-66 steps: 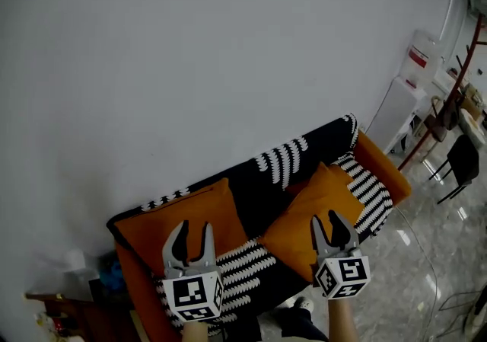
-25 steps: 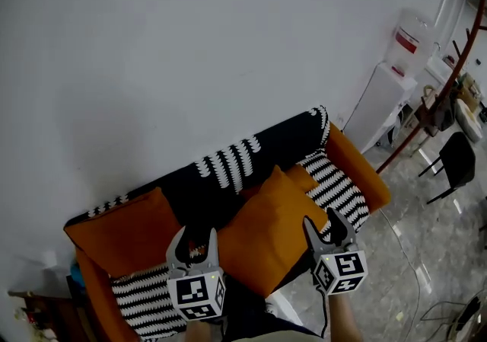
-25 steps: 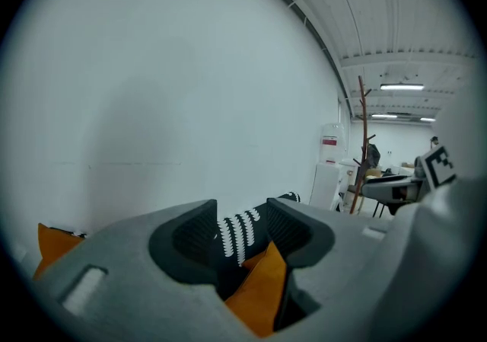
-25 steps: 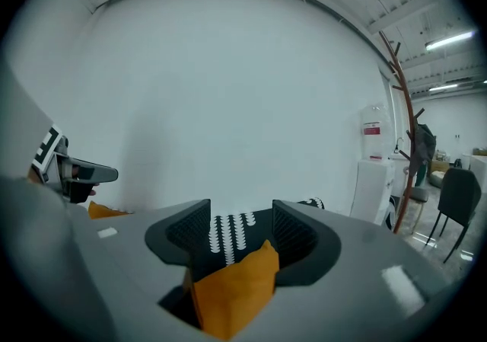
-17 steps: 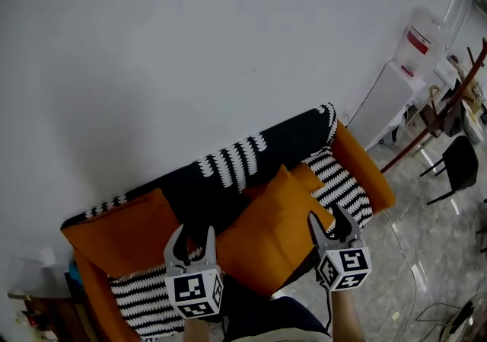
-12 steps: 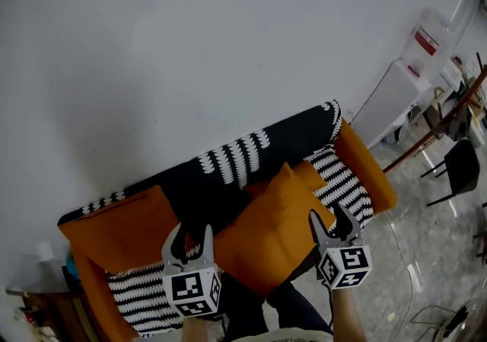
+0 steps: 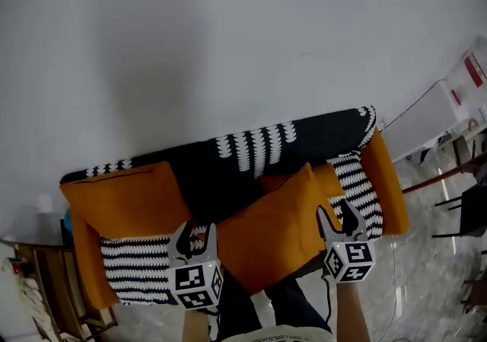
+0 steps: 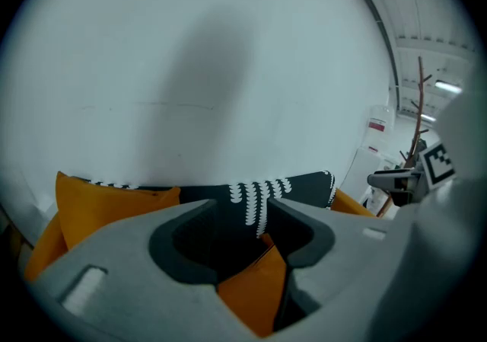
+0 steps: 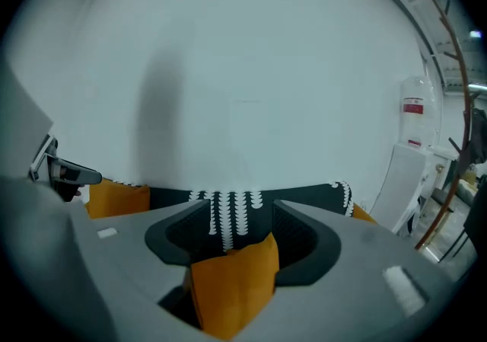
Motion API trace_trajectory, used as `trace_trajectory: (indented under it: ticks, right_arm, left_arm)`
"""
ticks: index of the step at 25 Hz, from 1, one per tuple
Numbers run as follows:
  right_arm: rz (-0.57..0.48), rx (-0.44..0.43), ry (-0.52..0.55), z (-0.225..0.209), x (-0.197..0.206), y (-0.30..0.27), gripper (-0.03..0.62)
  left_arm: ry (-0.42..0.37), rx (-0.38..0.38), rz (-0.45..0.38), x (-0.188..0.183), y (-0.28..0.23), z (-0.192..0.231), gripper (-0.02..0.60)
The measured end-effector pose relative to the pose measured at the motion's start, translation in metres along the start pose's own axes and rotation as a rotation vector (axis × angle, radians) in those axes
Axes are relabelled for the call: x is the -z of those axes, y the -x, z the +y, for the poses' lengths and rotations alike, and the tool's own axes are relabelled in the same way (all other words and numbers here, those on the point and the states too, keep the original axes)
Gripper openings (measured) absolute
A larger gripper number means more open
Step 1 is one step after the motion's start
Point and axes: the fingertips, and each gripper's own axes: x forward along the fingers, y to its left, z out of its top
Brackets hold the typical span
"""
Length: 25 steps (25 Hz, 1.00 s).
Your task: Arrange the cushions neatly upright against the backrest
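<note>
The left gripper [image 7: 195,232] and the right gripper [image 7: 337,215] each pinch a near corner of the orange cushion [image 7: 278,226]. It hangs tilted over the middle of the sofa's [image 7: 388,180] front edge. A second cushion [image 7: 125,199] leans at the left end against the black backrest [image 7: 319,133].

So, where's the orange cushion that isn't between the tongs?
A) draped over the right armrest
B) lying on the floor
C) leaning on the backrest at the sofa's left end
C: the head view shows the left cushion leaning on the sofa backrest at the left end, while the middle cushion sits tilted between the left tongs and right tongs.
</note>
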Motion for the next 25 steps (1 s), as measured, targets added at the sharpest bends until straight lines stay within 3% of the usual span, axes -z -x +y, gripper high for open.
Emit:
trace_trajectory:
  ticks: [14,20,25]
  right_arm:
    - [0.238,-0.229,0.150,-0.049,0.066,-0.111,0.262]
    - [0.299,-0.260,0.190,-0.057,0.092,-0.144,0.262]
    - [0.346,-0.253,0.222,-0.066,0.116,-0.164,0.265]
  left_arm:
    - [0.121,-0.224,0.203,0.099,-0.052,-0.014,0.229]
    - [0.187,-0.285,0.252,0.137,-0.063,0.003,0.253]
    - [0.249,-0.287,0.342,0.189,-0.074,0.018,0.296]
